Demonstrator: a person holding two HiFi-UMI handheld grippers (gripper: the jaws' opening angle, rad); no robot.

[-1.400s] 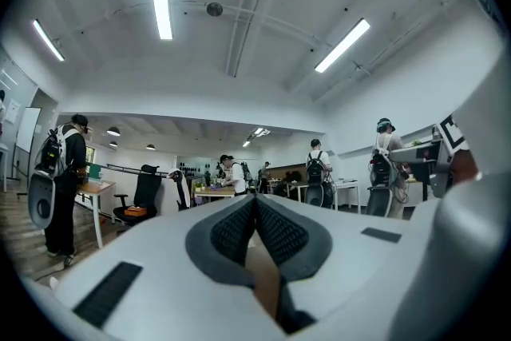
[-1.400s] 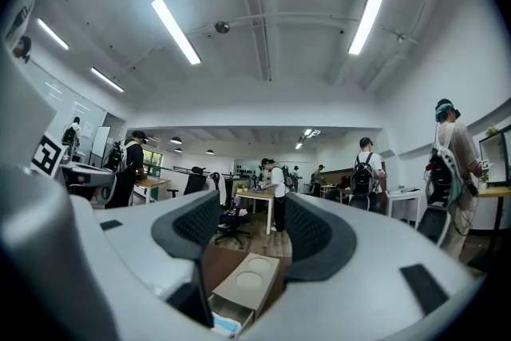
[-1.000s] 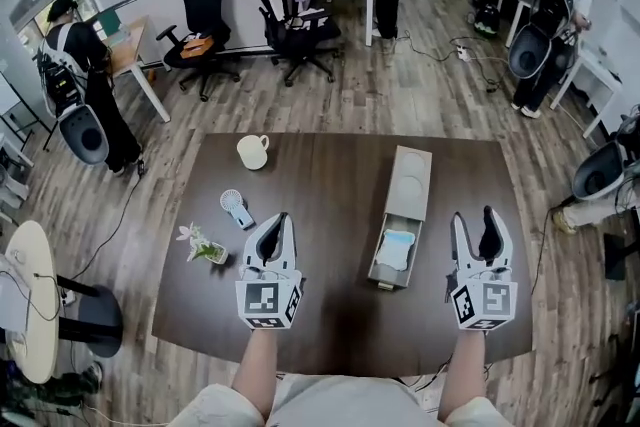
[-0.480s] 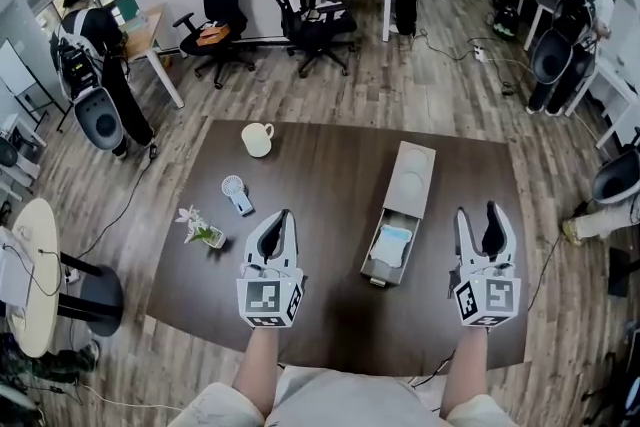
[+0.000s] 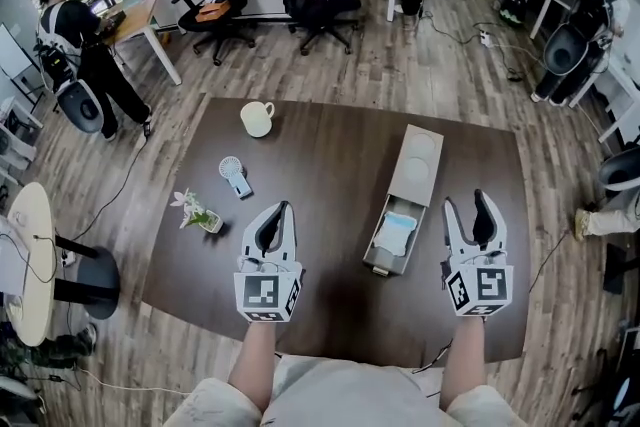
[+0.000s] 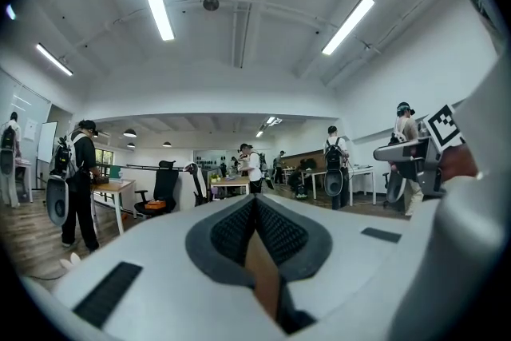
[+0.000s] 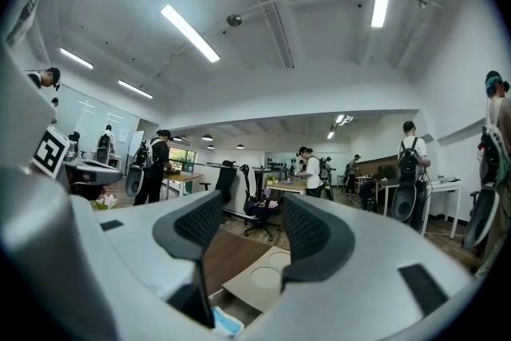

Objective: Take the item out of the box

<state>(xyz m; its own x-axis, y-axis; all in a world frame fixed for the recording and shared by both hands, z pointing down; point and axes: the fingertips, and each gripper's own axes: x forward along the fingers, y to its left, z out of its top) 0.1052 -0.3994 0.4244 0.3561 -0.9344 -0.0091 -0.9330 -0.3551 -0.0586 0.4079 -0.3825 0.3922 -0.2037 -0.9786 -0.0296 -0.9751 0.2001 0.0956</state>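
Note:
A long beige box (image 5: 417,165) lies on the dark table, its drawer pulled out toward me. A light blue item (image 5: 397,232) lies in the drawer. My right gripper (image 5: 467,204) hovers just right of the drawer, open, with nothing between its pads. The right gripper view shows the box (image 7: 263,275) and the blue item (image 7: 226,322) low between the jaws of the right gripper (image 7: 249,229). My left gripper (image 5: 281,208) is shut and empty, left of the box over bare table. In the left gripper view, the left gripper (image 6: 255,204) has its pads pressed together.
A white mug (image 5: 257,118), a small hand fan (image 5: 235,179) and a little flower vase (image 5: 198,214) stand on the table's left half. The near table edge (image 5: 330,340) runs just below the grippers. Office chairs, desks and people surround the table.
The head view has drifted a little. My right gripper has edged left, closer to the open drawer. The left gripper has kept its place and stays shut.

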